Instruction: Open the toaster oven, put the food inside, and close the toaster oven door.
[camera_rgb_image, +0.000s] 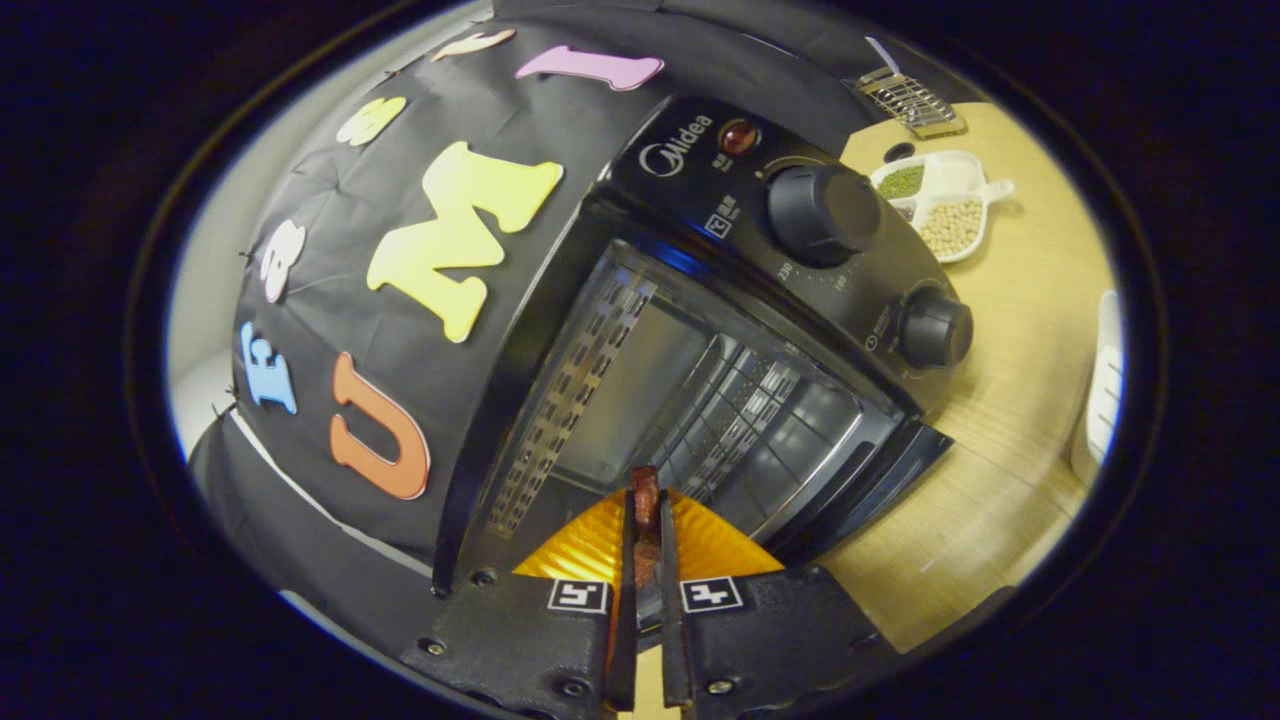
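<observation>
The gripper (646, 515) has its fingers drawn nearly together, both pressing on a thin reddish-brown piece of food (645, 500) that stands up between their tips. Under and around the tips spreads an orange ribbed plate (590, 548), its fan shape showing on either side of the fingers. Just ahead lies the open mouth of the oven (700, 330), seen tilted; its door (870, 485) hangs down ahead and to the right of the fingers. Inside, beyond the tips, a wire rack (745, 415) spans the cavity, and a perforated side wall (570, 390) runs up on the left. Two dark knobs (822, 212) sit on the control panel farther off. Beyond them, on the wooden table (1010, 420), rests a white divided dish (945, 200) of beans, with a small wire rack (910, 100) farther still.
</observation>
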